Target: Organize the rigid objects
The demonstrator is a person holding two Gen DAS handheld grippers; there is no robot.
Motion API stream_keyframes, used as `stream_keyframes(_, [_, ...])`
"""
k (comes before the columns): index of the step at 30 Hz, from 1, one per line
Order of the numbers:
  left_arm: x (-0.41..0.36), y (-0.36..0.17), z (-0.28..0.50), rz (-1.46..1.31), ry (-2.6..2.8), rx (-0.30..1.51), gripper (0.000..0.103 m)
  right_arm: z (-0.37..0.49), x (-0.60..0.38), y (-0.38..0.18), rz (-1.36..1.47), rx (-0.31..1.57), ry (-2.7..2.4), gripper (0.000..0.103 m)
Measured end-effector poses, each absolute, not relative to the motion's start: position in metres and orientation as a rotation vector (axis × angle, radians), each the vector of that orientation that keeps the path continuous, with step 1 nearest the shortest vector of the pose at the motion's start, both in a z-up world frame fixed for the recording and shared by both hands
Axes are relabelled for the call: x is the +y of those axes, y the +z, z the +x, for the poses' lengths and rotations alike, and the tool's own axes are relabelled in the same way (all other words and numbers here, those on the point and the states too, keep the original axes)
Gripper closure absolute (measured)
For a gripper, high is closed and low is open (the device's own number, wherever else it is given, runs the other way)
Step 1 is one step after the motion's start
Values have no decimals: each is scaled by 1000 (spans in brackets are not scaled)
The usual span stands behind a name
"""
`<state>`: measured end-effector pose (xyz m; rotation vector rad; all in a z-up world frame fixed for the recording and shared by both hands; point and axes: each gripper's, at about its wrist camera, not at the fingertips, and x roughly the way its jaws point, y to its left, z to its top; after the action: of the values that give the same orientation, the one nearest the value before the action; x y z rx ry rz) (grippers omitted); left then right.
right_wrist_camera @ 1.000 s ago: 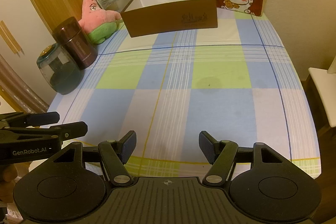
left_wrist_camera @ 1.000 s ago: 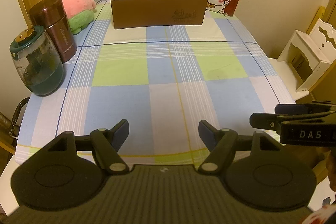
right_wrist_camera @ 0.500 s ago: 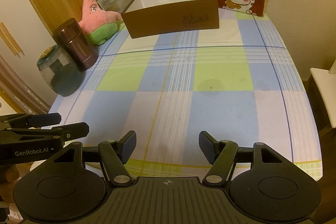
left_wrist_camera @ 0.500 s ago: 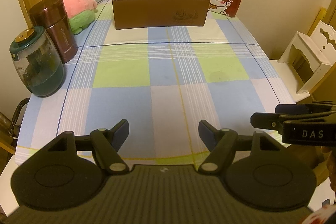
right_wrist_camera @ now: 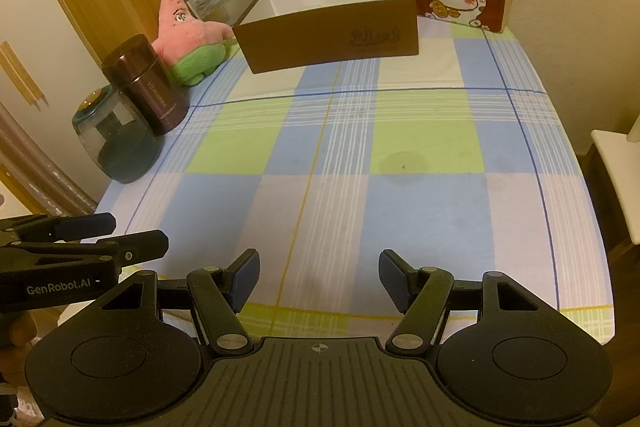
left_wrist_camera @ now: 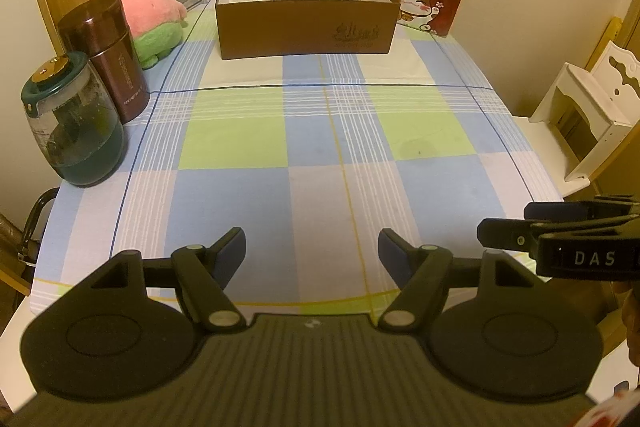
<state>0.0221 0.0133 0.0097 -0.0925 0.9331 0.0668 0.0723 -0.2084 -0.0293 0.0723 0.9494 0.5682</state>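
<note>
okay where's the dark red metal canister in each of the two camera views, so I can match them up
Left wrist view: the dark red canister stands at the left edge, upper part, behind the glass jar.
Right wrist view: the canister stands left of centre, mid-height, again just behind the jar.
Shared landmark: the pink star plush just beyond it.

The left gripper [left_wrist_camera: 311, 251] is matte black: two round discs flank a ribbed central plate, with silver rivets on the linkage arms and blue ribbed pads [left_wrist_camera: 234, 253]. The right gripper [right_wrist_camera: 318, 273] looks identical; its side reads "DAS", the left one's "GenRobot.AI".
</note>
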Motion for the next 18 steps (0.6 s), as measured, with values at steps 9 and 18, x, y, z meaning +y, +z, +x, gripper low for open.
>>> stream_keyframes(9, [10,10,22,-87,62,930,32,71,-211,-29,79,948,564,37])
stream_keyframes(18, [11,10,21,-87,62,930,32,70,-211,-29,79,948,564,37])
